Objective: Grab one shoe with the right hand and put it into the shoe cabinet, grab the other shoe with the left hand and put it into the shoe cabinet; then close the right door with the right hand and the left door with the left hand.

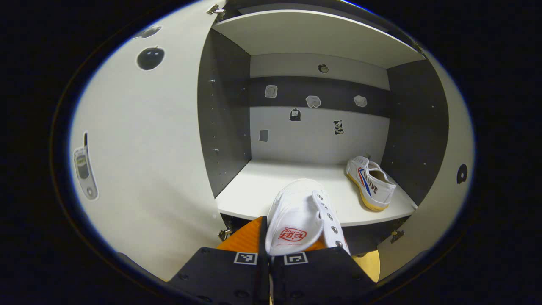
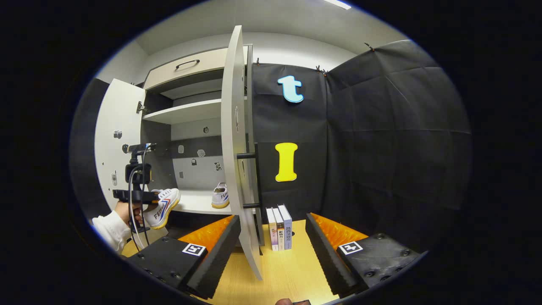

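Left gripper view: your left gripper [image 1: 269,254] has its fingers clamped together on a white shoe [image 1: 302,218], pinching it at the tongue/collar; the toe points fwd, away from the fingers, and lies over the front edge of the cabinet shelf [image 1: 262,190]. Whether the shoe touches the shelf, can't tell. The other shoe [image 1: 371,183] is already on that shelf, fwd and to the right of the fingers, close to the cabinet's right inner wall, heel towards you. Left door [image 1: 144,169] stands open to the left of the fingers, right door [image 1: 440,199] open at the right. Stickers dot the cabinet's back panel [image 1: 313,135]. Right gripper view: your right gripper [image 2: 271,250] has its fingers wide apart w/ nothing between them, over the wooden table [image 2: 292,271]. The open right door [image 2: 237,161] is edge-on, just fwd of the left finger [image 2: 203,250]. Three books [image 2: 279,226] stand upright fwd, between the fingers, by the black cloth wall. Fwd and left of the fingers, a hand w/ white sleeve [image 2: 112,226] holds the left gripper [image 2: 137,195] w/ the gripped shoe [image 2: 163,207] at the shelf's front edge; the placed shoe [image 2: 220,195] sits farther in on the shelf.
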The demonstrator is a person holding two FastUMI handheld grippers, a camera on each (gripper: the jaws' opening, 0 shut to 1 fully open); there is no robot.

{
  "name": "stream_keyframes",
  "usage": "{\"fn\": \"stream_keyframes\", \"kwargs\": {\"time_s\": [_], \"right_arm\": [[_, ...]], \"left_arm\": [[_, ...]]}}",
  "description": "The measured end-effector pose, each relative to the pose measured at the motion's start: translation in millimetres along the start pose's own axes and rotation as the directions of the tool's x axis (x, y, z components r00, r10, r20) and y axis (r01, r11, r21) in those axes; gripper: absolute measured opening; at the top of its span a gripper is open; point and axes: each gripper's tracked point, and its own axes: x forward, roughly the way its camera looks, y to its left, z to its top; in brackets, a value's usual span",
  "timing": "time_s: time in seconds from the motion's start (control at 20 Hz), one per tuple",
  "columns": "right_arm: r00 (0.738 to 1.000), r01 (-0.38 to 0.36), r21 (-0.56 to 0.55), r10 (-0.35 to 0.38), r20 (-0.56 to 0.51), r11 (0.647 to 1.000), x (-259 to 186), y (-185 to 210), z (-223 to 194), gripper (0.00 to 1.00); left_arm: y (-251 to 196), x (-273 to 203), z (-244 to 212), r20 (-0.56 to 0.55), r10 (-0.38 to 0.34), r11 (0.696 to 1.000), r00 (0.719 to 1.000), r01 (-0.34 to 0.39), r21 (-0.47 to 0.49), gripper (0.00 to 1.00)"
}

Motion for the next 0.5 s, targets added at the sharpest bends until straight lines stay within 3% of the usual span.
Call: {"fn": "stream_keyframes", "kwargs": {"time_s": [0.2, 0.5], "right_arm": [[1.0, 0.016, 0.0, -0.016, -0.005, 1.0, 1.6, -11.7, -2.1, 0.98], [0.998, 0.06, -0.011, -0.06, -0.001, 0.998, 4.3, -32.7, -0.3, 0.98]], "left_arm": [[-12.3, 42.6, 28.9, -0.023, 0.003, 1.0, 1.0, -0.003, -0.004, 0.09], [-24.2, 112.8, 59.0, -0.037, 0.048, 0.997, 0.998, -0.046, 0.067, 0.1]]}}
